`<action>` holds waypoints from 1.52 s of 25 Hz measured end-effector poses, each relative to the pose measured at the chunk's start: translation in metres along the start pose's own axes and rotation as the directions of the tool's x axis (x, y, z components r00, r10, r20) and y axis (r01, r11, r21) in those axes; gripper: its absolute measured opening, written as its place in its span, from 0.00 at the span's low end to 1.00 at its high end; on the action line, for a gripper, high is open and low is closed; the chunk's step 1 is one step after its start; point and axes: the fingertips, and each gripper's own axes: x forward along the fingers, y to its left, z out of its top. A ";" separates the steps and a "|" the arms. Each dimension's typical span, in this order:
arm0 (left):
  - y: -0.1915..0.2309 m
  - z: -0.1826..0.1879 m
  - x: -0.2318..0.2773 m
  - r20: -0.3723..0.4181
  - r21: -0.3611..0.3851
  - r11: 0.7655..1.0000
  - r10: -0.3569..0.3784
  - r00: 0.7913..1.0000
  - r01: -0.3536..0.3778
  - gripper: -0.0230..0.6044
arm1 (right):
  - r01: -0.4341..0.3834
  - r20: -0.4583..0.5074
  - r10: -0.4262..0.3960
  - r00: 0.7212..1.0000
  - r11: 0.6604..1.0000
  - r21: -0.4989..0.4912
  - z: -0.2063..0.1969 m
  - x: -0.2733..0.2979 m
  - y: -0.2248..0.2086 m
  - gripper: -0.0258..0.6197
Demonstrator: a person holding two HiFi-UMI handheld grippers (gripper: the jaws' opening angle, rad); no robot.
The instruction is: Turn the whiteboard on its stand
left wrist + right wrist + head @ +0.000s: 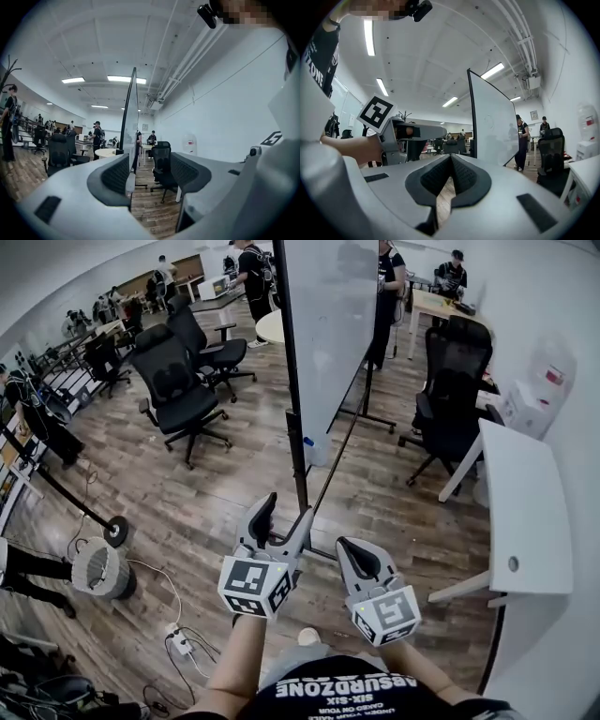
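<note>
The whiteboard [328, 324] stands almost edge-on to me, in a black frame on a wheeled stand [299, 460]. My left gripper [284, 510] is open just short of the stand's near post, apart from it, with nothing between its fingers. In the left gripper view the left gripper [150, 164] frames the whiteboard's near edge [132, 117] some way ahead. My right gripper [345, 545] is shut and empty, to the right of the left one and a little nearer me. In the right gripper view the right gripper [451, 158] points level, with the whiteboard's face [490, 122] ahead to the right.
Black office chairs [178, 390] stand to the left of the board, another black chair [450, 409] to its right. A white desk [525, 512] runs along the right wall. A power strip with cables [178, 643] lies on the wood floor at lower left. People stand at the back.
</note>
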 end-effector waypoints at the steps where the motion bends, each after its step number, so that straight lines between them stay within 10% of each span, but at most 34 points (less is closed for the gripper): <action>1: 0.006 0.000 0.006 -0.009 0.009 1.000 -0.005 1.000 0.005 0.45 | 0.012 0.003 -0.012 1.000 1.000 0.003 0.000 0.005 -0.003 0.04; 15: 0.076 -0.025 0.073 -0.093 0.026 1.000 -0.005 0.996 0.007 0.47 | 0.105 0.003 -0.105 0.994 0.994 0.022 -0.013 0.052 -0.022 0.04; 38: 0.133 -0.046 0.206 -0.163 -0.005 0.999 0.044 0.986 -0.045 0.47 | 0.036 -0.006 -0.036 0.999 0.999 0.006 -0.007 0.141 -0.098 0.04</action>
